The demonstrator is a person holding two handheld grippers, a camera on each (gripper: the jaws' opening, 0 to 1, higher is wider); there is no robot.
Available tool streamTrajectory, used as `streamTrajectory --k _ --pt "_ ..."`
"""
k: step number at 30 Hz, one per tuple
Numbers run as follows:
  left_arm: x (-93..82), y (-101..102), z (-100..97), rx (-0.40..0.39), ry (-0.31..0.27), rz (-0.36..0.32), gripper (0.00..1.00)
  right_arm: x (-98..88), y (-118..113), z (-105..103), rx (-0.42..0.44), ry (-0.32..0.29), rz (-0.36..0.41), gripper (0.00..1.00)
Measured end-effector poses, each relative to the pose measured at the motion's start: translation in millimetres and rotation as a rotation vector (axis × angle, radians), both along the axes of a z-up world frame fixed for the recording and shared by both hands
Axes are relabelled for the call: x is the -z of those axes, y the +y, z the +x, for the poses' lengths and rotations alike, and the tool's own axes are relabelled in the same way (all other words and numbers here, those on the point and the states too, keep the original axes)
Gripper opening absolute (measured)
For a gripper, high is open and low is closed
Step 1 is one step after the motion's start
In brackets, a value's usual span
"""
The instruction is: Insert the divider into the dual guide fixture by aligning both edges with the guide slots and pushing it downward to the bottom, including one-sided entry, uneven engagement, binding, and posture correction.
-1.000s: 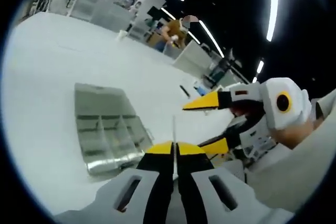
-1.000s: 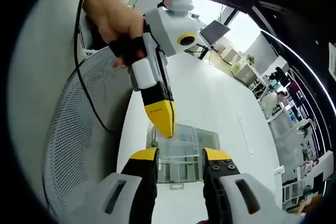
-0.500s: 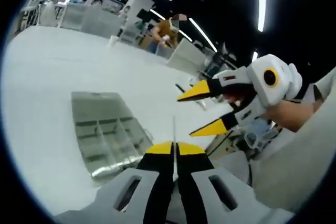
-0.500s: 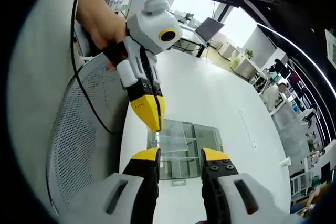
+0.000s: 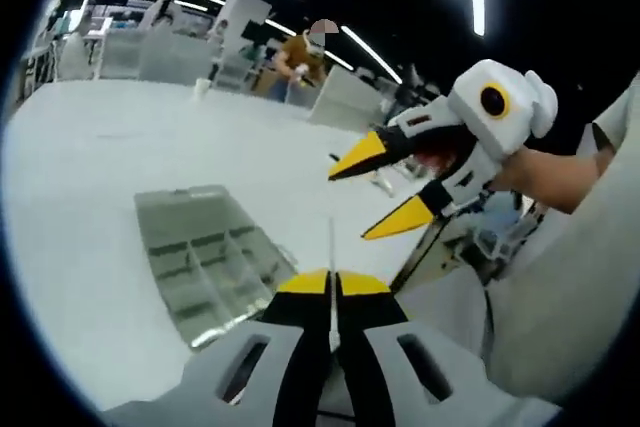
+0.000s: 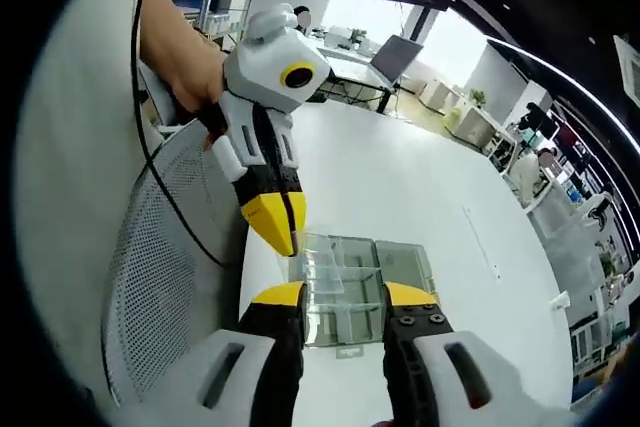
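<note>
My left gripper (image 5: 331, 277) is shut on the divider (image 5: 331, 242), a thin clear sheet seen edge-on that sticks up from between its yellow tips. The dual guide fixture (image 5: 200, 262), a clear tray with inner partitions, lies on the white table (image 5: 90, 167) to the left of those tips. My right gripper (image 5: 348, 205) comes in from the right, open and holding nothing. In the right gripper view, my right gripper (image 6: 343, 297) stands open above the fixture (image 6: 360, 277). The left gripper (image 6: 283, 235) hangs over the fixture's near left corner.
A white mesh chair back (image 6: 160, 287) and a black cable (image 6: 165, 182) stand just left of the table edge. A person in an orange top (image 5: 300, 55) works at the far desks (image 5: 150, 47). The white table (image 6: 420, 187) stretches wide beyond the fixture.
Both views have shifted with the hands. In the left gripper view the right gripper has risen and swung away. In the right gripper view the left gripper has drifted left over the fixture's corner.
</note>
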State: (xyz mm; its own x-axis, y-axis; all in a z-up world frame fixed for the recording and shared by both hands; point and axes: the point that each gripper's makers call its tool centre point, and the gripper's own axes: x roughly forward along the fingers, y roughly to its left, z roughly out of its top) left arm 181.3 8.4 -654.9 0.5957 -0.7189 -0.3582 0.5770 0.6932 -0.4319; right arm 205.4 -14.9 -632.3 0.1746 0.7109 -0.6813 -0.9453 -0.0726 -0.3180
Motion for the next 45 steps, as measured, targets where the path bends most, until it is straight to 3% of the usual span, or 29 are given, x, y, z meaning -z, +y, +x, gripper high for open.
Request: streamTrajectory --k 21,33,39,45 --pt "-10.5 -1 -7.5 0.068 -0.08 0.054 0.0 -8.6 2 -14 -0.13 0.101 -0.065 0.23" --pt "-13.0 -6 -13.0 0.113 -0.123 0.083 0.0 -7.2 9 -28 -0.217 0.156 -0.102 0.15" --pt "-13.5 -6 -14.2 0.128 -0.143 0.101 0.0 -5.5 8 -34 -0.249 0.186 -0.124 0.06" --pt "-13.2 -8 -16.3 0.15 -0.168 0.128 0.0 -3.1 8 -38 -0.273 0.196 -0.147 0.05"
